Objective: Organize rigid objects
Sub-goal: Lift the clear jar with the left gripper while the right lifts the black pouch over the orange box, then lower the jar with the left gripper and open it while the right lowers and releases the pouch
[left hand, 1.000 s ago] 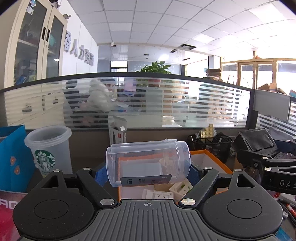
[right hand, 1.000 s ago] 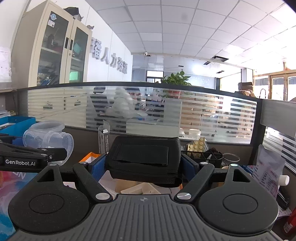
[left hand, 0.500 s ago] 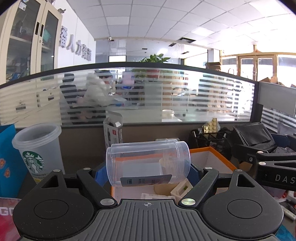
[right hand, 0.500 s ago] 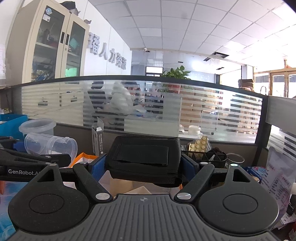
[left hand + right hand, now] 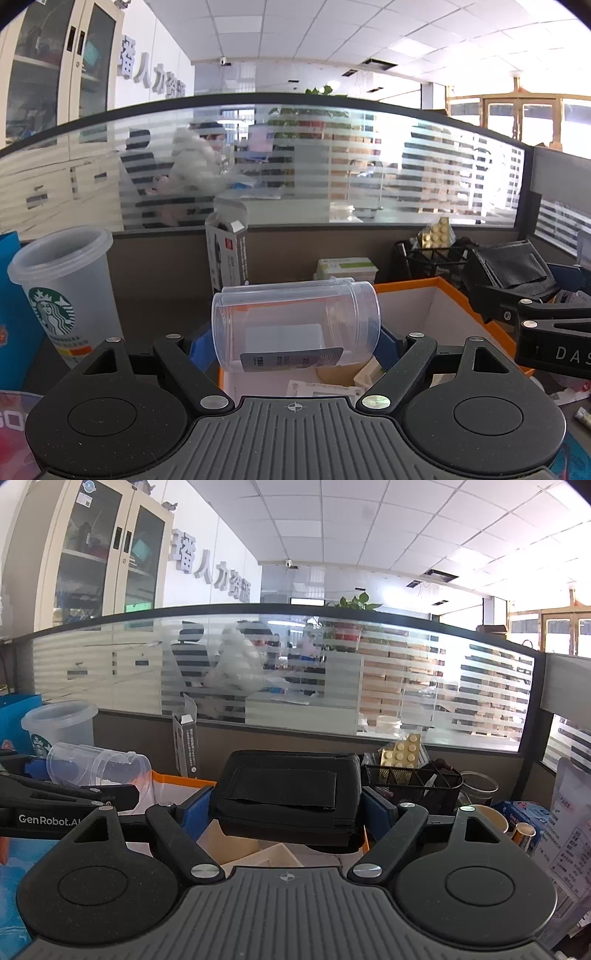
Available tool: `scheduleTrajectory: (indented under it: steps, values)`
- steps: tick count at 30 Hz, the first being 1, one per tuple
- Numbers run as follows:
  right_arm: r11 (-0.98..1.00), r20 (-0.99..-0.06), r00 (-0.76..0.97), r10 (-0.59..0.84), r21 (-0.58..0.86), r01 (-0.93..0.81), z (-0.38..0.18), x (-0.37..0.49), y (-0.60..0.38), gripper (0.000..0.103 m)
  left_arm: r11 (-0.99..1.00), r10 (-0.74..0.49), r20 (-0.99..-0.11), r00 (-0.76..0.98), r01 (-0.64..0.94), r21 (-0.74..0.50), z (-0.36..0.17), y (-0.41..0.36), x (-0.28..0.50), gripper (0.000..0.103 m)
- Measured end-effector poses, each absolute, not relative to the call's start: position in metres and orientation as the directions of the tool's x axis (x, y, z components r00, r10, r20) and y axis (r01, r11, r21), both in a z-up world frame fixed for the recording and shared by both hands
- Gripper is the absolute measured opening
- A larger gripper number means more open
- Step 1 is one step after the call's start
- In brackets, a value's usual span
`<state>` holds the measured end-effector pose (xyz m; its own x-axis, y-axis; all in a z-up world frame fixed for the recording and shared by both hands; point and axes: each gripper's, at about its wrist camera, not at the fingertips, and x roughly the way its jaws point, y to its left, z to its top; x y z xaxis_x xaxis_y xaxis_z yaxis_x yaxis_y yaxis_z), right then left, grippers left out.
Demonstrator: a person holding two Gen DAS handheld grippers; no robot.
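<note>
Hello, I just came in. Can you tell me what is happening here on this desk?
A person is tidying the desk with a handheld claw in each hand. The left claw grips a clear plastic jar lying on its side, and the right claw grips a black pouch. Both are held above an orange-rimmed box that already has small white parts inside. A Starbucks cup stands at the left.

Both views are bright, lit by white ceiling panels point(image 5: 436, 40) and by daylight from the windows point(image 5: 517, 114) at the right, which are blown out to near white. The fisheye lens bends the partition point(image 5: 295, 607) into an arc and darkens the frame corners. The glass point(image 5: 295, 166) blurs whatever is behind it. The near black gripper bodies are evenly lit and sharp, with soft shadows beneath them.
</note>
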<state>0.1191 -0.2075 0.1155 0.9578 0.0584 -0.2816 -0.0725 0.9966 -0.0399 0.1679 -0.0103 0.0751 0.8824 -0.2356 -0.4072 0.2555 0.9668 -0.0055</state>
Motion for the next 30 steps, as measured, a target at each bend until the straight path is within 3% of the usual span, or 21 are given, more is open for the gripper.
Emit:
scheduleTrajectory:
  steps: [19, 30]
  values:
    - [0.998, -0.368, 0.929, 0.044, -0.031, -0.059, 0.087, 0.157, -0.217, 0.080, 0.969, -0.219, -0.483, 0.848, 0.249, -0.002, 0.046, -0.016, 0.196, 0.084]
    - [0.994, -0.451, 0.886, 0.106, 0.031, -0.103, 0.072, 0.178, -0.220, 0.080, 0.966, -0.222, -0.515, 0.828, 0.258, -0.002, 0.032, -0.023, 0.207, 0.084]
